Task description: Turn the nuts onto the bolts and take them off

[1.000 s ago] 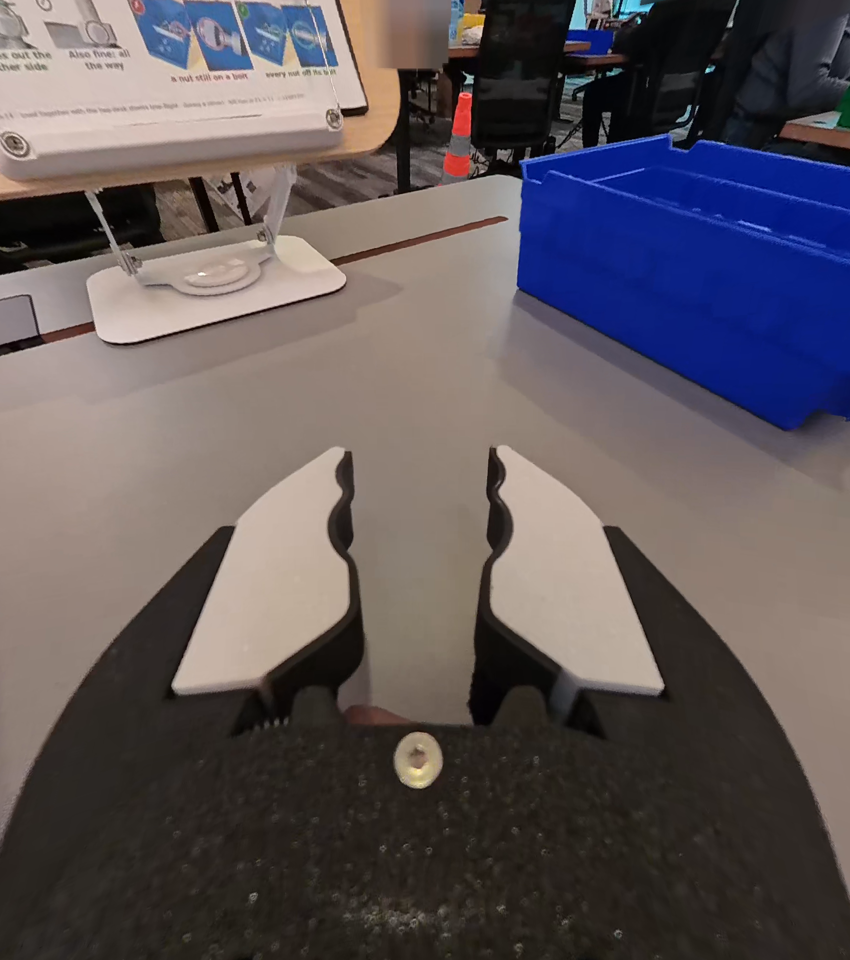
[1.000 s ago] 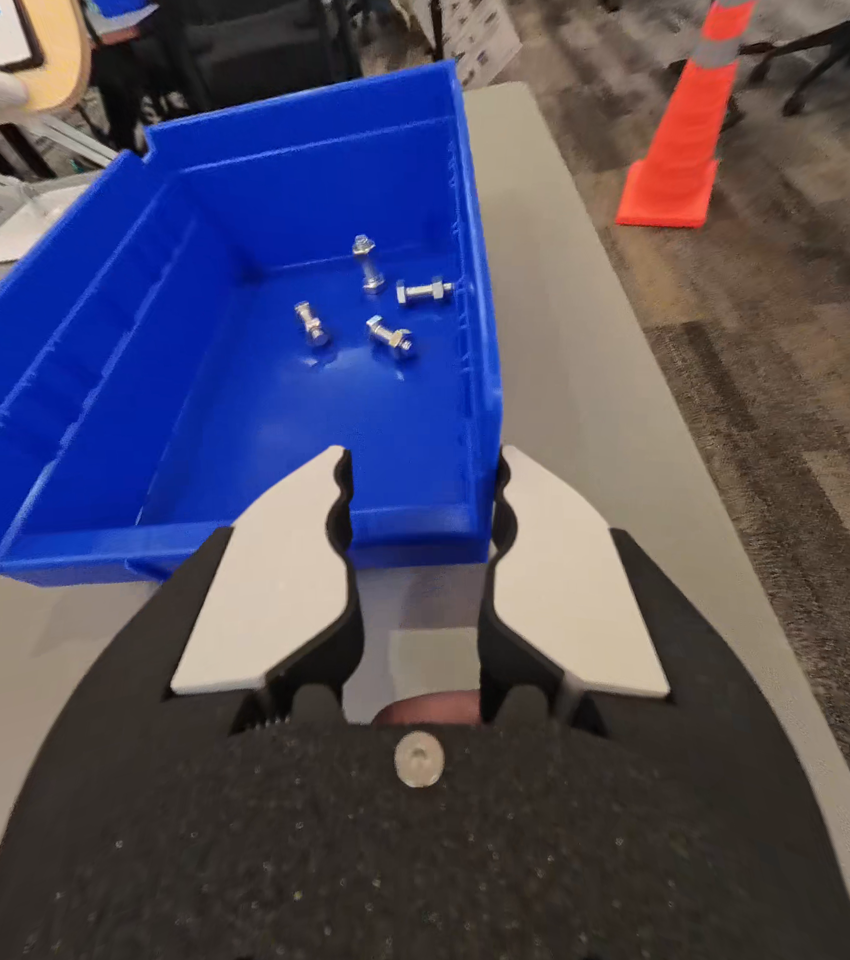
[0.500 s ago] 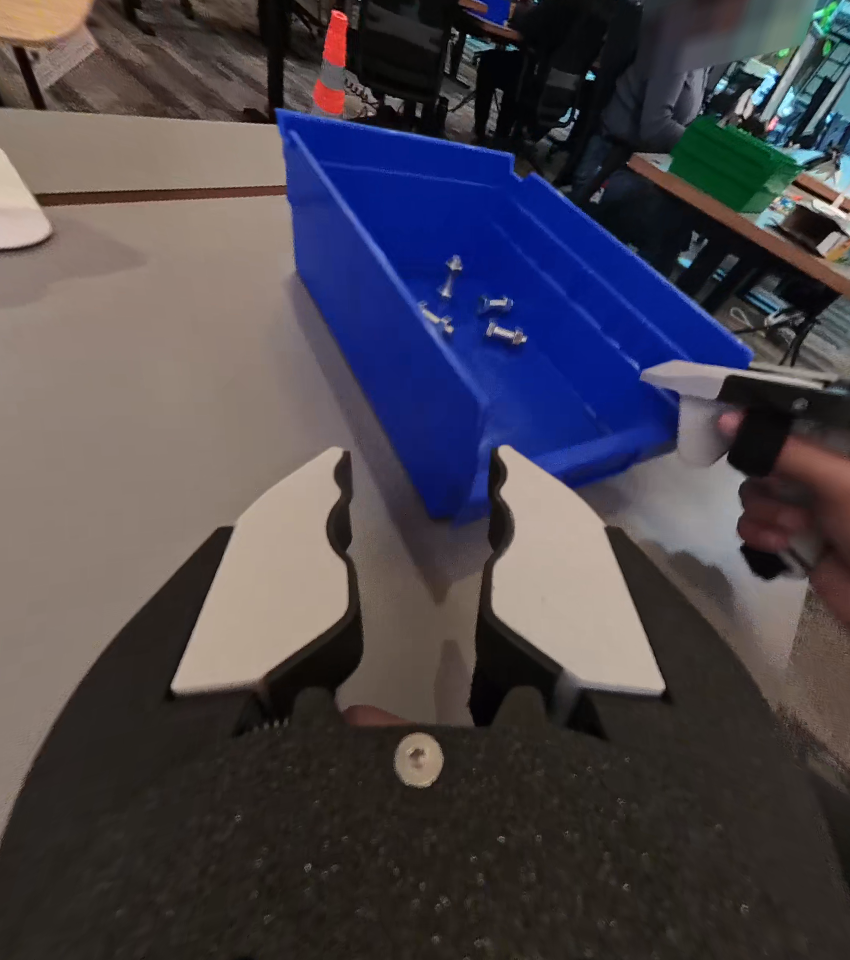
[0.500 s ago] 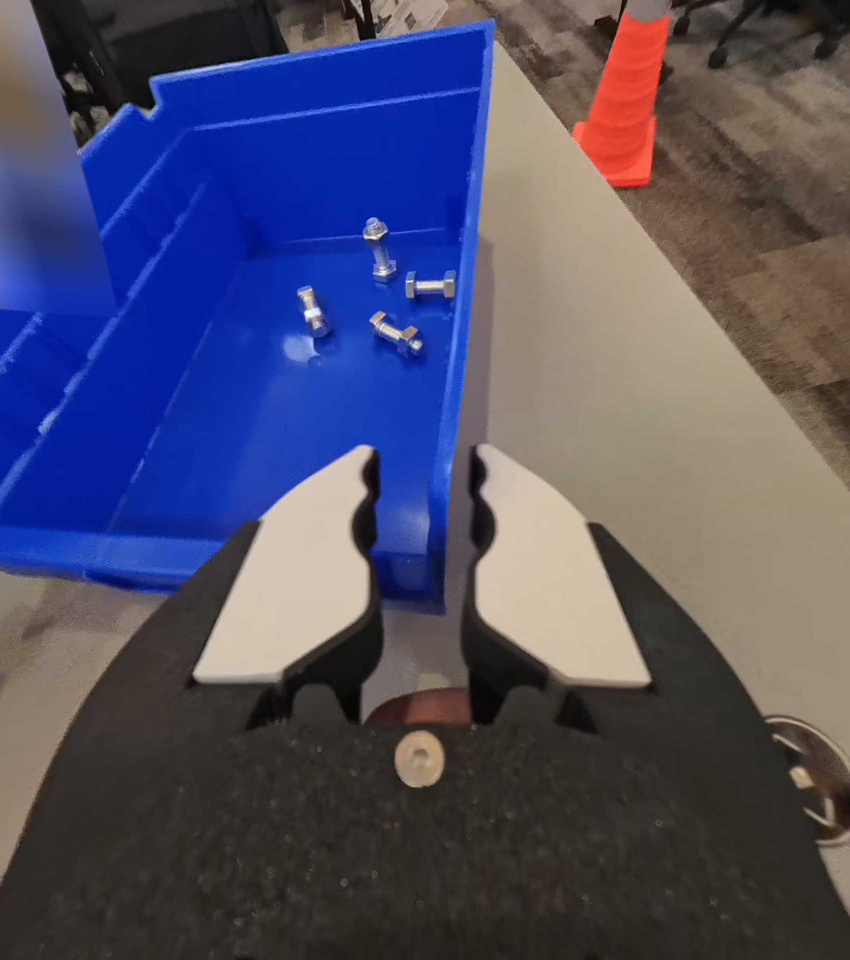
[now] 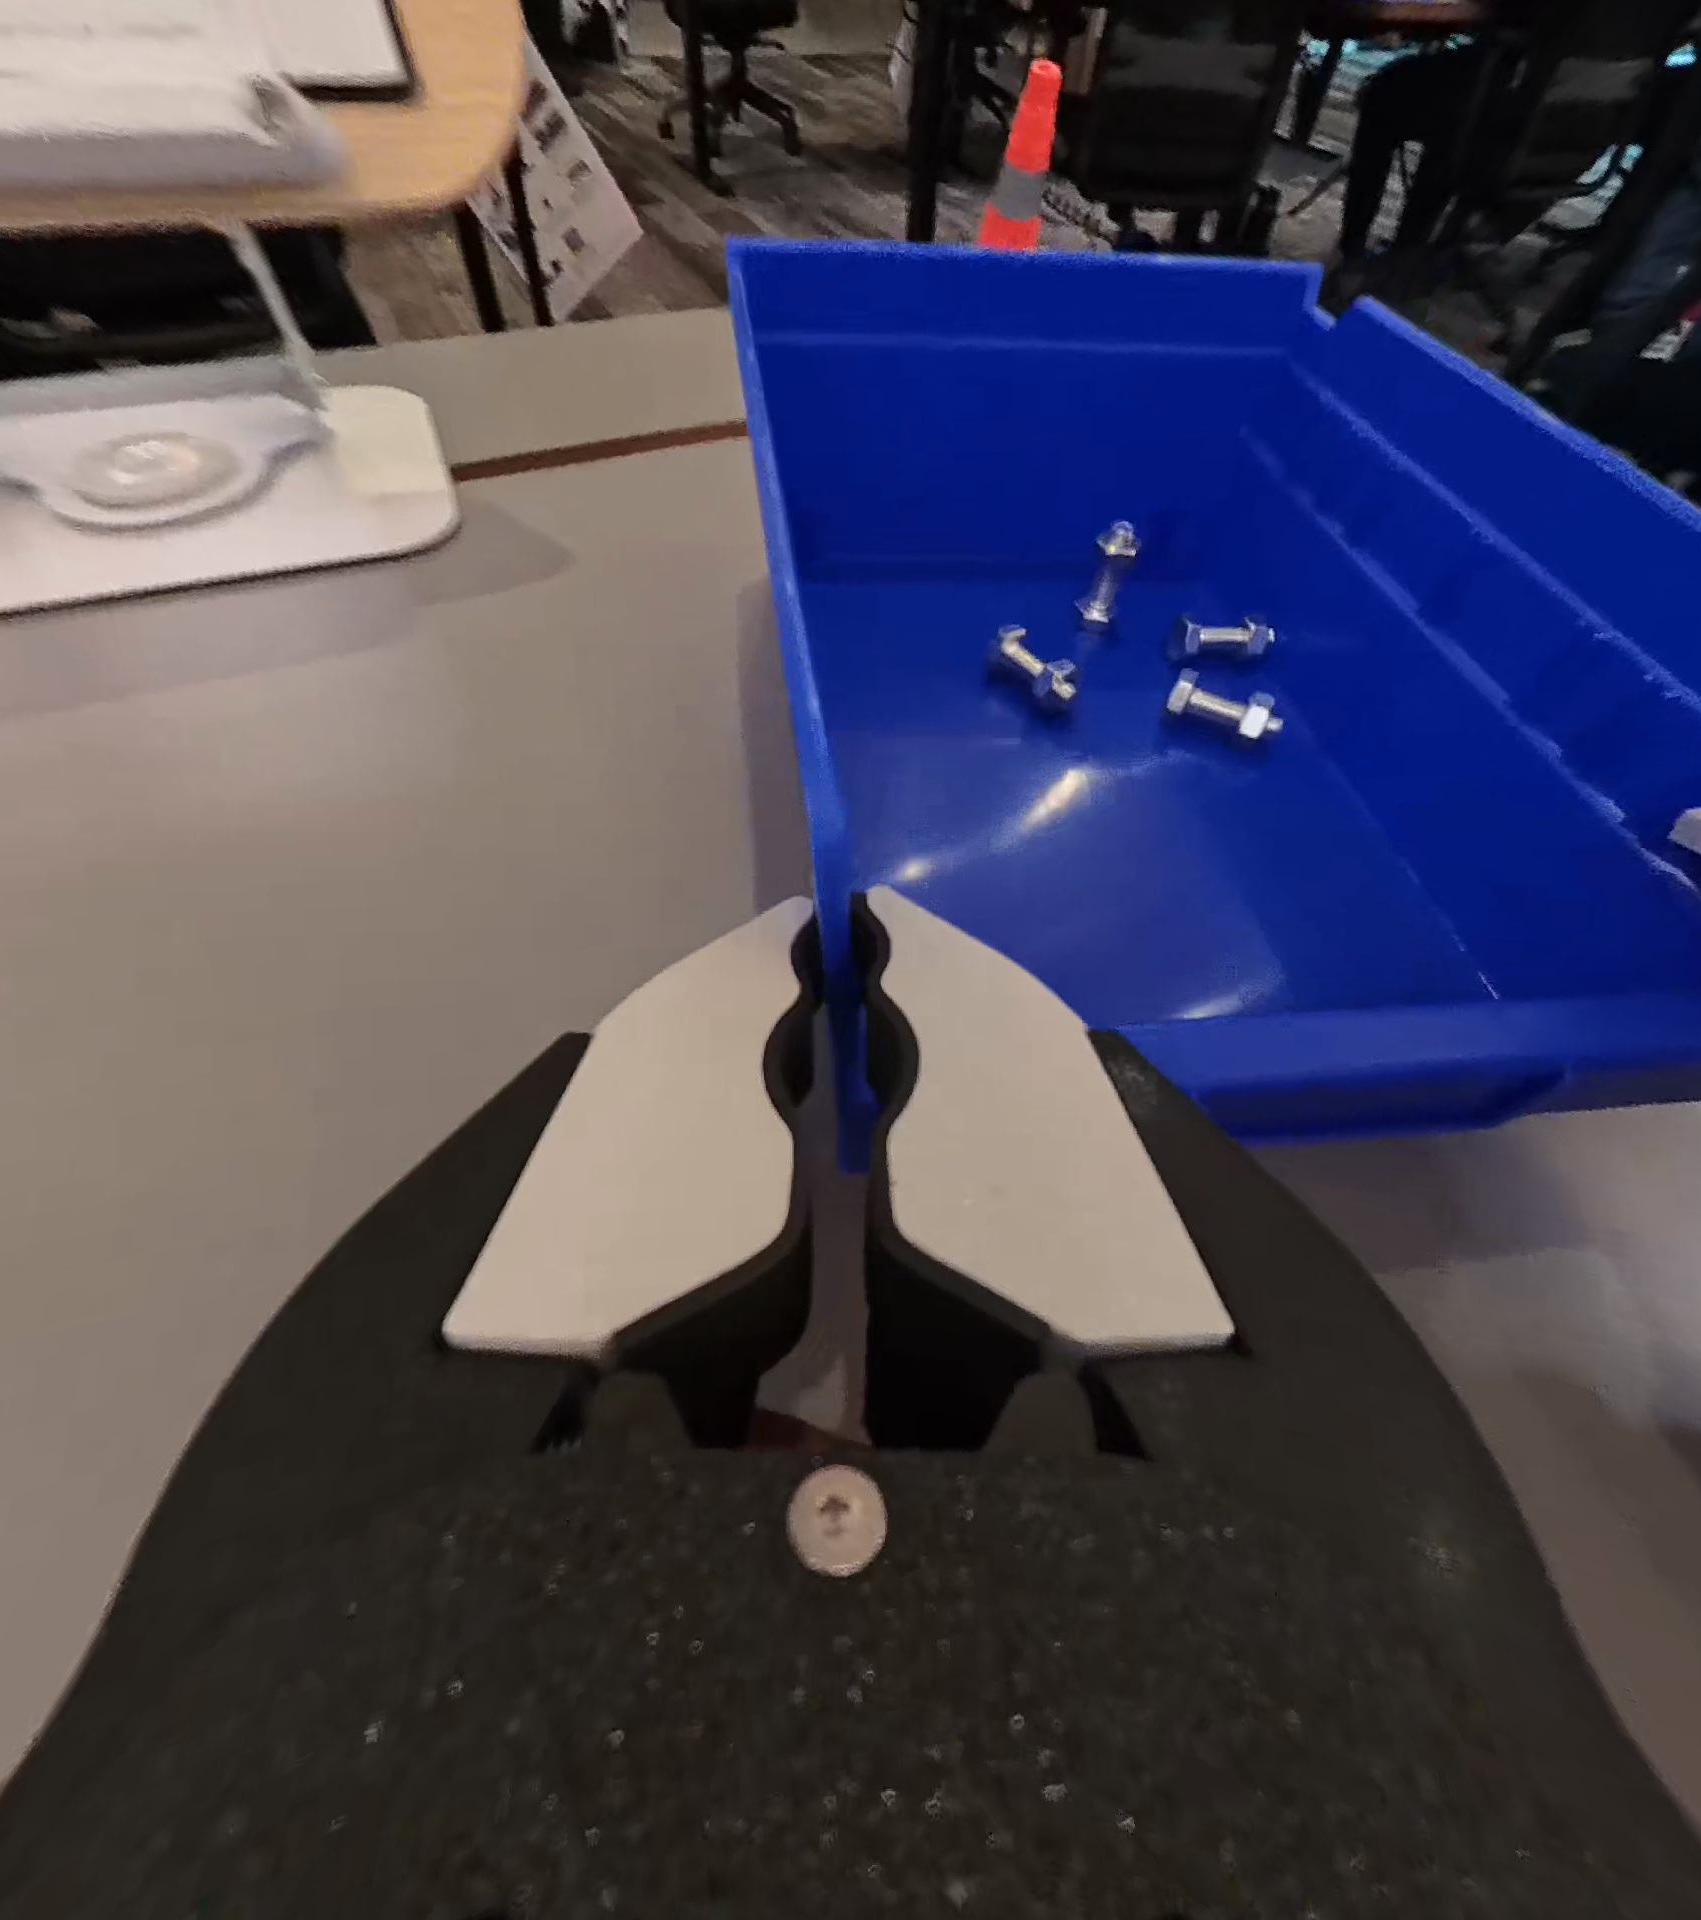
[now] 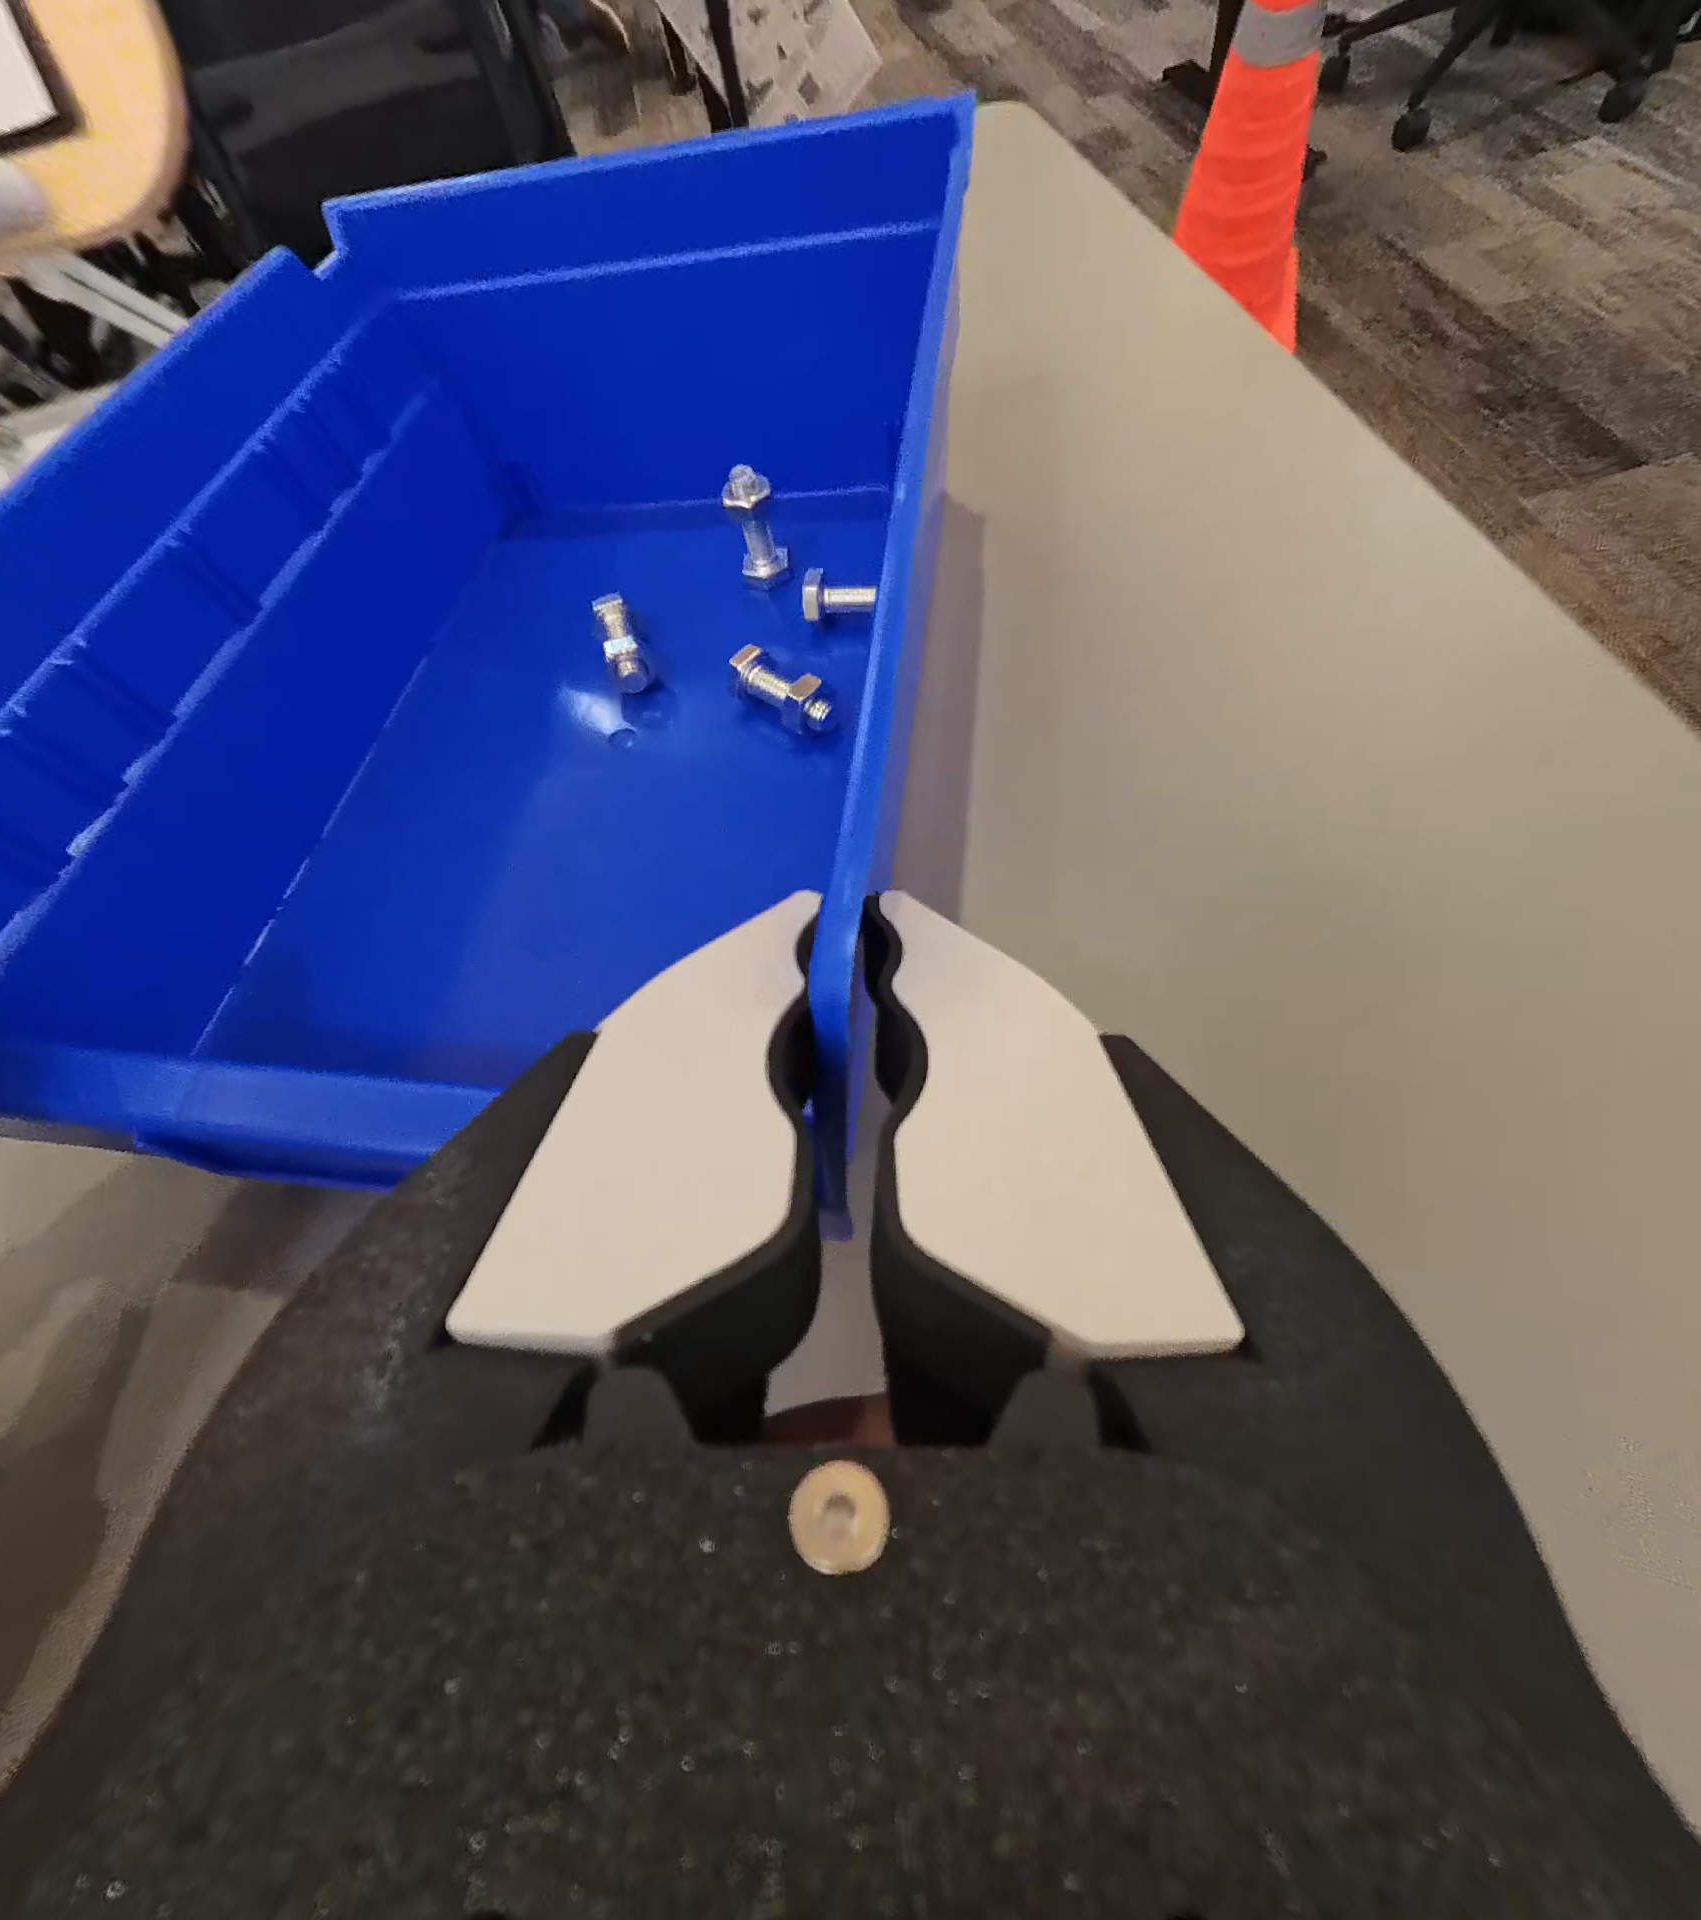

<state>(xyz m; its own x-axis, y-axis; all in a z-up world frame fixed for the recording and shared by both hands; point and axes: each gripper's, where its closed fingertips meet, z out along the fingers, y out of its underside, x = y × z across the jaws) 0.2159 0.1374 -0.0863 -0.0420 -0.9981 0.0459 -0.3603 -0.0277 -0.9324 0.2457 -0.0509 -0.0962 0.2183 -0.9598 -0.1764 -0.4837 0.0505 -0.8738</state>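
Left gripper (image 5: 833, 920) pinches the left side wall of the blue bin (image 5: 1033, 416) near its near corner, fingers nearly closed on the plastic. Right gripper (image 6: 841, 914) likewise clamps the right side wall. Four bolts (image 6: 773, 681), nuts threaded on, lie on the bin floor toward its far end. Bin rests on the grey tabletop (image 5: 306, 883).

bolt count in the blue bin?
4, all toward the far end of the blue bin, each with a nut on: one far, one left, one right, one nearest. None look hidden.
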